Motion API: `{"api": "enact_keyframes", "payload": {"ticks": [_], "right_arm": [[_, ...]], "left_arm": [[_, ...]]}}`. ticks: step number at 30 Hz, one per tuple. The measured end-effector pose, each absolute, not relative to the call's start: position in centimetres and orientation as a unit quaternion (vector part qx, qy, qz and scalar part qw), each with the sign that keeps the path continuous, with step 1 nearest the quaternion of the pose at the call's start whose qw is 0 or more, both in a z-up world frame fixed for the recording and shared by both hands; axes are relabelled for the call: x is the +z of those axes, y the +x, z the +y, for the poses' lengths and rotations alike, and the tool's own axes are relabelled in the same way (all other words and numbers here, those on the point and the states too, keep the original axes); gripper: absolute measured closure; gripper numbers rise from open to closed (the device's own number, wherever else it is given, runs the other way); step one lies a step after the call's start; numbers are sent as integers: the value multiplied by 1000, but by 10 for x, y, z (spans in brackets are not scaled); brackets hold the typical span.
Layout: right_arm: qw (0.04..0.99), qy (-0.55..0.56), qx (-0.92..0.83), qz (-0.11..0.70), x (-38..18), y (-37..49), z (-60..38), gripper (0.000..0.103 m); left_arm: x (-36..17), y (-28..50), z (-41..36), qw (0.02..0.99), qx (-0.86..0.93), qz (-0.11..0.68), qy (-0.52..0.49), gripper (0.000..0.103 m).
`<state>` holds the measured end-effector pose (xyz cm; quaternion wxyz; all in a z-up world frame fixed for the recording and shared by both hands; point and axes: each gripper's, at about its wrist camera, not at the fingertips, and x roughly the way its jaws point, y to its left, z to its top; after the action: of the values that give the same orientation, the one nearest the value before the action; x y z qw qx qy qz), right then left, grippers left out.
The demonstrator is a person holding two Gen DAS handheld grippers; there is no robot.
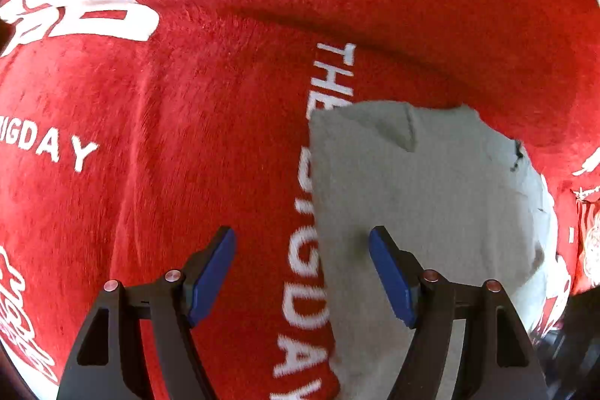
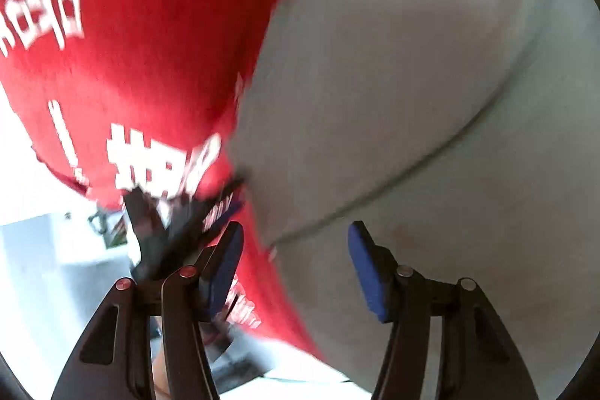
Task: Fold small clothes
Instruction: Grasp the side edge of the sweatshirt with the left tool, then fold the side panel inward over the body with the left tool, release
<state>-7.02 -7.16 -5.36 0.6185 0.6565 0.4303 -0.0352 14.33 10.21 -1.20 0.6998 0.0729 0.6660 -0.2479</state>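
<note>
A small grey garment (image 1: 423, 197) lies on a red plush blanket (image 1: 210, 100) printed with white letters. My left gripper (image 1: 302, 250) is open just above the garment's left edge, one blue pad over the blanket, the other over the grey cloth. In the right wrist view the same grey garment (image 2: 431, 92) fills the right side, with a seam running across it. My right gripper (image 2: 294, 242) is open close over its edge, holding nothing. The view is blurred.
The red blanket (image 2: 150, 44) covers the surface in both views. A blurred dark object (image 2: 176, 223), which I cannot identify, sits beyond the right gripper's left finger. A bright white area (image 2: 41, 268) lies past the blanket's edge at lower left.
</note>
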Motion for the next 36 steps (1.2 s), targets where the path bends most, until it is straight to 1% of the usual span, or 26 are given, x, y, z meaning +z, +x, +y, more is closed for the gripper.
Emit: {"api": "enact_keyframes", "payload": {"ticks": [2, 3, 4, 5, 6, 7, 11, 14, 16, 17, 18, 19, 20, 21, 24, 26, 30, 31, 32, 33, 34, 36], "right_arm": [[603, 672, -23, 430, -70, -48, -42, 40], [597, 680, -27, 425, -79, -39, -33, 40], [590, 690, -34, 419, -84, -34, -31, 42], [580, 703, -44, 409, -91, -29, -28, 48], [574, 710, -47, 404, -95, -26, -26, 86], [568, 715, -45, 406, -96, -23, -21, 96], [584, 704, -19, 404, -84, -4, -11, 97], [575, 697, -33, 428, -94, -7, -1, 97], [575, 697, -36, 428, -101, -5, 0, 96], [573, 692, -34, 437, -98, -6, -3, 93], [574, 685, -31, 447, -95, -8, -6, 84], [580, 675, -26, 455, -87, -12, -13, 69], [592, 663, -27, 457, -79, -16, -20, 61], [616, 640, -40, 458, -65, -27, -36, 47], [667, 571, -132, 459, -36, -66, -89, 46], [664, 555, -205, 457, -33, -90, -124, 46], [614, 614, -282, 409, -51, -130, -185, 46], [610, 623, -284, 399, -56, -130, -192, 50], [609, 627, -286, 393, -59, -130, -201, 59], [615, 617, -284, 400, -59, -125, -208, 97], [624, 600, -281, 414, -56, -119, -212, 96], [649, 566, -271, 430, -46, -111, -213, 96]], "left_arm": [[-17, 150, 99, 695, -257, 667, 75, 29], [-17, 150, 97, 694, -260, 667, 73, 36], [-18, 152, 97, 692, -267, 667, 68, 45], [-18, 153, 95, 688, -278, 667, 64, 69], [-18, 154, 94, 682, -290, 669, 59, 94], [-17, 155, 93, 674, -300, 673, 50, 94], [-6, 159, 93, 680, -319, 655, 79, 94], [-14, 164, 97, 684, -306, 655, 101, 94], [-10, 163, 97, 692, -294, 652, 100, 94], [-9, 162, 97, 695, -290, 650, 103, 94], [-5, 160, 97, 700, -286, 646, 108, 94], [-2, 158, 99, 704, -284, 641, 113, 94], [5, 154, 100, 708, -284, 636, 118, 94], [12, 149, 101, 712, -285, 631, 120, 94], [38, 133, 104, 725, -294, 610, 121, 94], [44, 128, 102, 730, -301, 602, 120, 94], [39, 114, 90, 727, -301, 604, 128, 94], [34, 108, 84, 723, -298, 610, 131, 94], [29, 102, 78, 721, -297, 613, 133, 94], [26, 96, 76, 720, -294, 614, 137, 94], [20, 95, 72, 721, -288, 613, 145, 94], [11, 87, 72, 724, -272, 614, 160, 94]]}}
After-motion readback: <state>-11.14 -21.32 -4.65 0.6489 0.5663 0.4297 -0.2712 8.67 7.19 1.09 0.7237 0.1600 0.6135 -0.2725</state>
